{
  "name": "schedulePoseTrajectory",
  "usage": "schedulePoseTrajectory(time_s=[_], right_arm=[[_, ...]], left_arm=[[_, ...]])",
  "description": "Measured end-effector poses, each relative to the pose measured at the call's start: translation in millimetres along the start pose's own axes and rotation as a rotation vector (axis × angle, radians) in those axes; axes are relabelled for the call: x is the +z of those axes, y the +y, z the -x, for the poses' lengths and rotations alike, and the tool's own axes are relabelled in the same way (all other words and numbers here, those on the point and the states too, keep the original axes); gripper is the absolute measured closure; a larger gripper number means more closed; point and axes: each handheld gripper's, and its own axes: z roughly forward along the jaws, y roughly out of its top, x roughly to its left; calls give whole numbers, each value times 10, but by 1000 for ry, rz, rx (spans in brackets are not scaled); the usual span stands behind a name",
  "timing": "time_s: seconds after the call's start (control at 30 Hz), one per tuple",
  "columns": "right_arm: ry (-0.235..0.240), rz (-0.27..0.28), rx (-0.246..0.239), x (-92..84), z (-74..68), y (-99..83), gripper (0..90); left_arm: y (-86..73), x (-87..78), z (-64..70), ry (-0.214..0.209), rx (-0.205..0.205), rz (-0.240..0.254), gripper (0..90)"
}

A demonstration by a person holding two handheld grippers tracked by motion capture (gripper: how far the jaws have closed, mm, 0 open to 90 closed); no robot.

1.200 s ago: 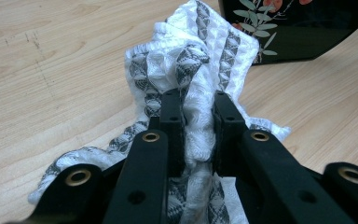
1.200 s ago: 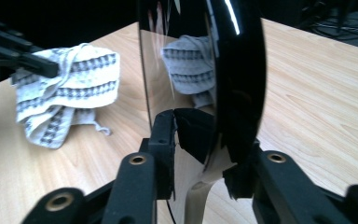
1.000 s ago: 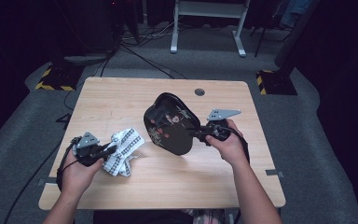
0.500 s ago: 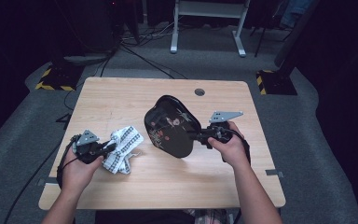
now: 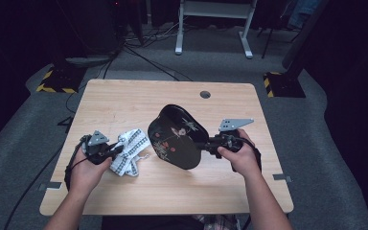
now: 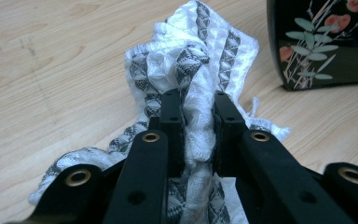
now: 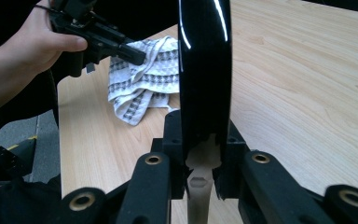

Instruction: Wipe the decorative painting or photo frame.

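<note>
Gripping the black lacquered tray on edge above mid-table in our right gripper, we are clamping the patterned cloth in the left gripper; wiping needs steady tray support.

A light wooden surface stands on grey carpet, with a small round hole near its far edge. The person's forearms come in from the bottom. The left tongs are closed on a white cloth with dark patterned stripes, which lies bunched on the wood at the near left. The right tongs grip the right edge of a black tray with painted flowers, held tilted up off the wood, its decorated face turned toward the cloth. Cloth and tray sit just beside each other. Beyond the surface, cables cross the floor and white desk legs stand at the back.
</note>
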Motion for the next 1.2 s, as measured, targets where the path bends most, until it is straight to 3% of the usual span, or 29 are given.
schedulePoseTrajectory(time_s=[0.33,0.5,0.67,0.87,1.0,1.2], right_arm=[[-18,-2,1,14,-94,-45,783],[-21,-8,2,25,-122,-56,783],[-21,-6,3,29,-123,-59,783],[-15,-9,-11,51,-146,-56,783],[-8,-12,-17,76,-169,-49,783],[-16,-17,-24,83,-196,-50,780]], left_arm=[[196,174,251,-32,93,4,784],[281,179,377,-57,125,23,785],[355,122,504,-117,132,87,785],[439,106,600,-140,150,132,786],[487,141,664,-122,187,134,786],[546,176,703,-133,188,148,785]])
